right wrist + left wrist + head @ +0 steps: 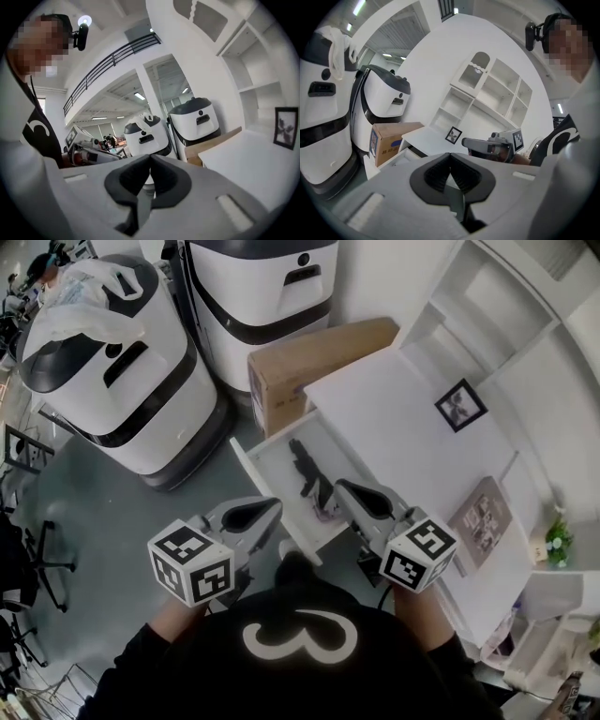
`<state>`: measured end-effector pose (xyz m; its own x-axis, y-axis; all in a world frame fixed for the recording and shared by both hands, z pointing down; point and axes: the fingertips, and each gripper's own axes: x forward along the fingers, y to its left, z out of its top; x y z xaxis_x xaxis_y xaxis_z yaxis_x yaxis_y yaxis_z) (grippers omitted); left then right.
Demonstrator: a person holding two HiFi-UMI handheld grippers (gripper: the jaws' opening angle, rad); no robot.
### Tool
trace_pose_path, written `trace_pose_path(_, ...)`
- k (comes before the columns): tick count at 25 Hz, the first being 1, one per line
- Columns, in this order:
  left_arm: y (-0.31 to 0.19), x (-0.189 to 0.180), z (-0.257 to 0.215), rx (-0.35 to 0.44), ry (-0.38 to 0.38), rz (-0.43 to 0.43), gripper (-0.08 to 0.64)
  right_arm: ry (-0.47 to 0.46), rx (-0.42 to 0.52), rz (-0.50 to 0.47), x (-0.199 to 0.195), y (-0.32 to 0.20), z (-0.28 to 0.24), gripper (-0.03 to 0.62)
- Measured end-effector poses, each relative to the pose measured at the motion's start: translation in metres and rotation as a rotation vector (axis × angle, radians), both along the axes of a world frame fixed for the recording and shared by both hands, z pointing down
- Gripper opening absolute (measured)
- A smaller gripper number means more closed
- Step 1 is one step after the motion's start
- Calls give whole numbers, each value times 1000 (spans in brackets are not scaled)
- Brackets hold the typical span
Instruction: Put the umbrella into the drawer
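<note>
In the head view a dark folded umbrella (305, 470) lies inside the open white drawer (267, 457) of the desk. Both grippers are held up close to the person's chest, above the drawer's front. My left gripper (270, 504) is shut with nothing between its jaws, which meet tip to tip in the left gripper view (450, 155). Beside it, my right gripper (343, 487) is also shut and empty, its jaws touching in the right gripper view (150, 157). Each gripper shows in the other's view: the right gripper (487, 144) and the left gripper (91, 155).
A white desk (394, 418) carries a small framed picture (460, 404) and a printed sheet (483, 519), with white shelving (506, 296) behind. A cardboard box (314, 357) stands against the desk. Two white and black machines (112, 362) (262, 287) stand on the grey floor.
</note>
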<state>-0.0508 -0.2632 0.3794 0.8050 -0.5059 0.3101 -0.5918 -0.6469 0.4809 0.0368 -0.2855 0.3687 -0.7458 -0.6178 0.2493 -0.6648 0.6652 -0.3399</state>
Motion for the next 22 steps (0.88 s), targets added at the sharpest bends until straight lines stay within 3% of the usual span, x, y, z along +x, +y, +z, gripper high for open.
trace_pose_path(10,39,16,-31,99,-21,29,9,-18,79,7,16,55,-32,3)
trace_pose_path(22,42,16,-31,94,-41,16,9,8,55,11,19,62,-17,3)
